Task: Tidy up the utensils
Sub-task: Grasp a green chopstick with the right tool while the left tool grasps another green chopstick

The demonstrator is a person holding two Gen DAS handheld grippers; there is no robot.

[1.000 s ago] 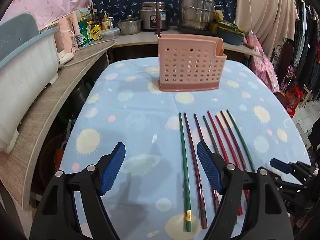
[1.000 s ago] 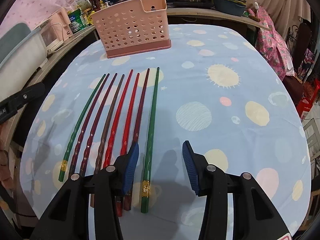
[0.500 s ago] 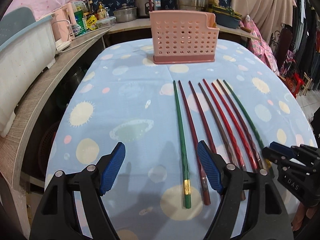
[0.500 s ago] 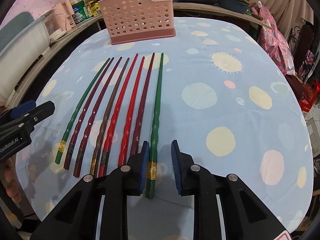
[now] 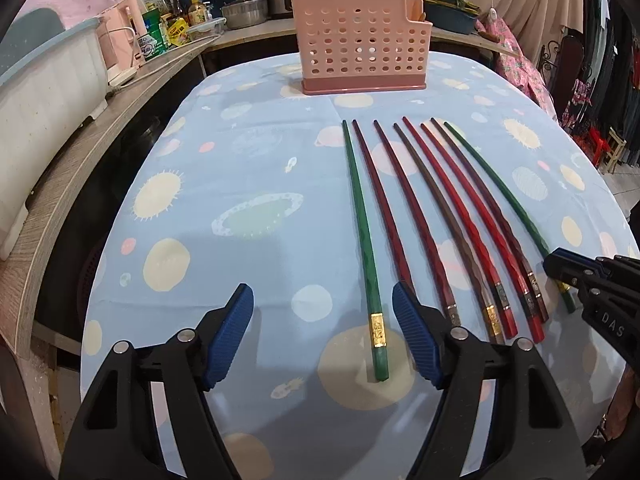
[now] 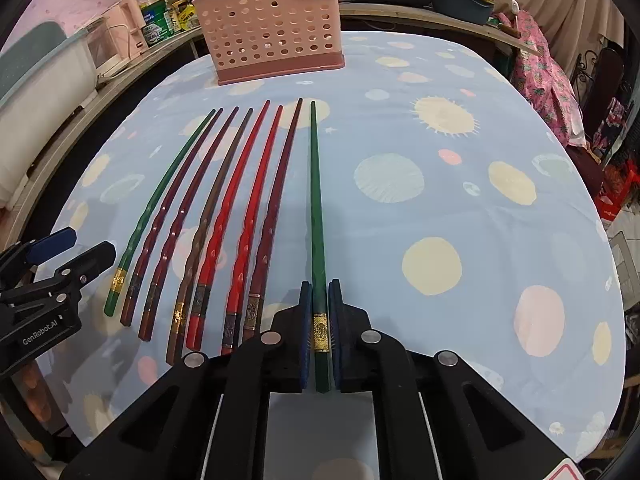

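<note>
Several long chopsticks lie side by side on the blue tablecloth (image 6: 440, 208), tips toward a pink perforated utensil holder (image 6: 276, 36) at the far end, also in the left wrist view (image 5: 360, 48). My right gripper (image 6: 320, 300) is shut on the rightmost green chopstick (image 6: 316, 200) near its gold band. My left gripper (image 5: 322, 312) is open, its jaws astride the thick end of the leftmost green chopstick (image 5: 360, 216). Red and brown chopsticks (image 5: 440, 216) lie between the two green ones.
A wooden counter (image 5: 80, 160) runs along the left with a white tub (image 5: 40, 92), bottles and pots behind the holder. Clothes and a red stool (image 5: 592, 140) stand to the right of the table.
My right gripper has moved forward and closed on the rightmost green chopstick. My left gripper has moved forward and right so its open jaws straddle the leftmost green chopstick's end.
</note>
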